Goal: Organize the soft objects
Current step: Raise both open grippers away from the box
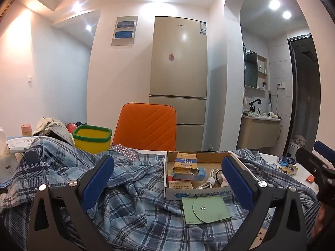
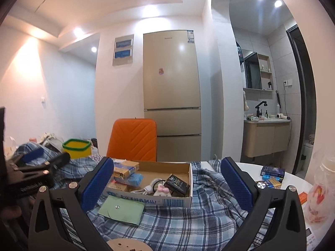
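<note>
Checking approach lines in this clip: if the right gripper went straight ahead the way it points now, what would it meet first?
Probably the cardboard box, which sits between the open fingers of the right gripper on the plaid cloth. The green pouch lies nearer but lower left; depth is unclear.

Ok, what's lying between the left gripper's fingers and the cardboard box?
In the left wrist view, a green snap pouch lies on the plaid cloth, directly before the cardboard box and ahead of the open left gripper.

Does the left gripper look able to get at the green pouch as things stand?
Probably yes. The left gripper is open, and the green pouch lies flat on the plaid cloth just ahead between the jaws, with nothing covering it.
</note>
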